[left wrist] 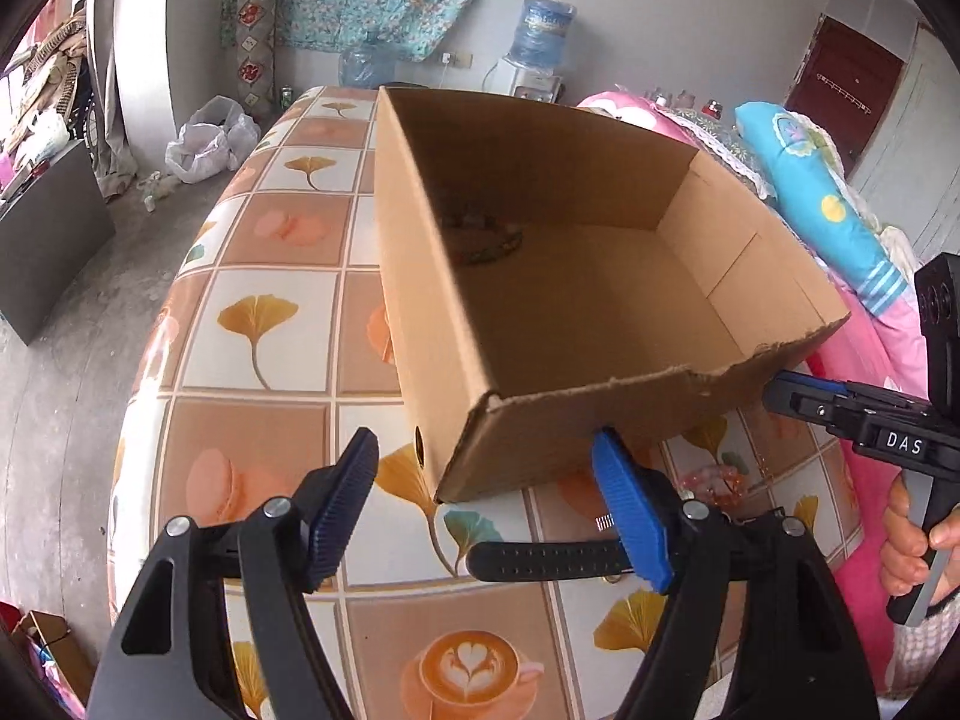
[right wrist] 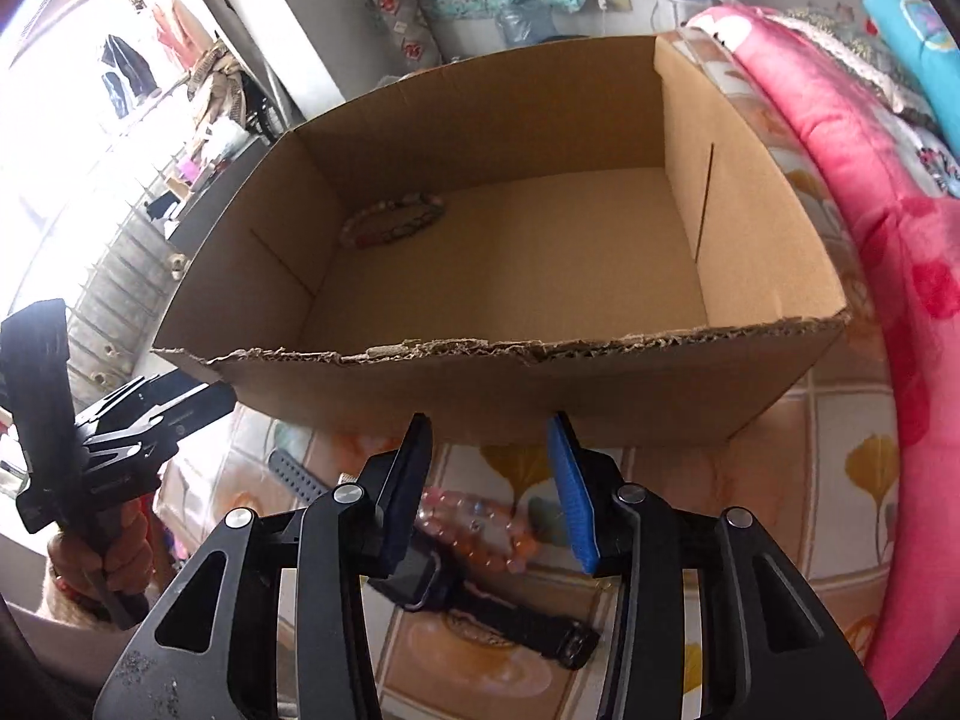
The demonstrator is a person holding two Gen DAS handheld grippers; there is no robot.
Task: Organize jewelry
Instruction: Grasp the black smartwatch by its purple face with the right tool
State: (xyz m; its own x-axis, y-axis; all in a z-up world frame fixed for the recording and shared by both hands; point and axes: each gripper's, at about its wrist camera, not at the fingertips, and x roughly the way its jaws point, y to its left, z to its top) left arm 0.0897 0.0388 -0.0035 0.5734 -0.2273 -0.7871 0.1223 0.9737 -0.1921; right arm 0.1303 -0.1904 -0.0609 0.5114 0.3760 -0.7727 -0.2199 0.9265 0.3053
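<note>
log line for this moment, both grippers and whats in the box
left gripper: open, empty | right gripper: open, empty | cardboard box: one beaded bracelet inside | black watch, pink bead bracelet: on table

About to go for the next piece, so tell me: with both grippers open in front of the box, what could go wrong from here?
1. The black watch and pink bead bracelet lie touching below the right gripper; one grasp may snag both.
2. The cardboard box has a ragged near rim; a low carry could catch it.
3. The left gripper is close by; the two could collide.
</note>
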